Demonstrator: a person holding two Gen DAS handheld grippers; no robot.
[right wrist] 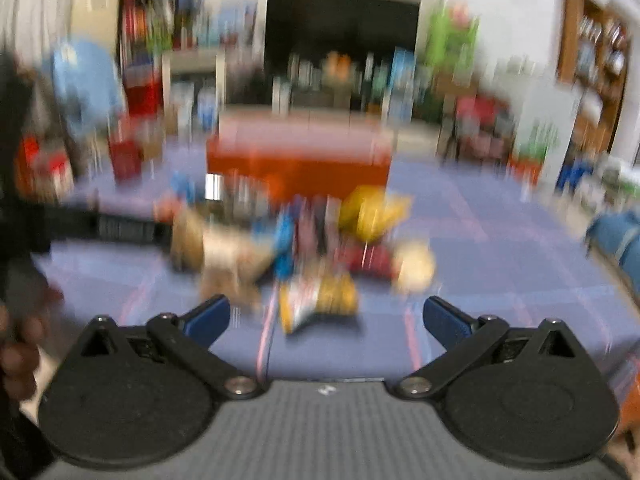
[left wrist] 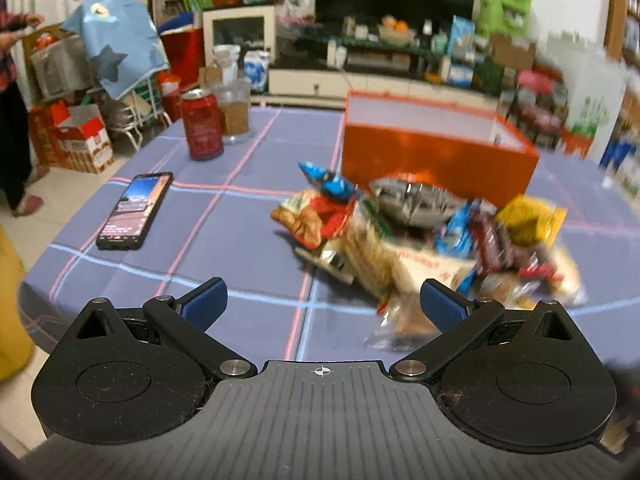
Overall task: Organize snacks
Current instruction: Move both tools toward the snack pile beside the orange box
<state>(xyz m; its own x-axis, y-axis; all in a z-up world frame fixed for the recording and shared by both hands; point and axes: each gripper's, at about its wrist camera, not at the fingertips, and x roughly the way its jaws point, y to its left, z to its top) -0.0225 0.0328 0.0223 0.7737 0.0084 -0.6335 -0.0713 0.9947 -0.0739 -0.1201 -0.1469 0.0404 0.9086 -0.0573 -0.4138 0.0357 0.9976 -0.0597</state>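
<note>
Two near, downward-tilted wrist views across the table [left wrist: 248, 152], both toward snack pile [left wrist: 420, 236] and orange box [right wrist: 298, 170].

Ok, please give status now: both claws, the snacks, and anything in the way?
Left claw open, empty. Right claw open, empty. Snack pile loose on table, orange box behind it. Phone and red can off to the left, clear of the pile.

You see glossy, crinkled foil snack packets [left wrist: 420, 236] on the bench's matt checked cloth [left wrist: 224, 216], beside a shiny orange box [left wrist: 436, 156].
</note>
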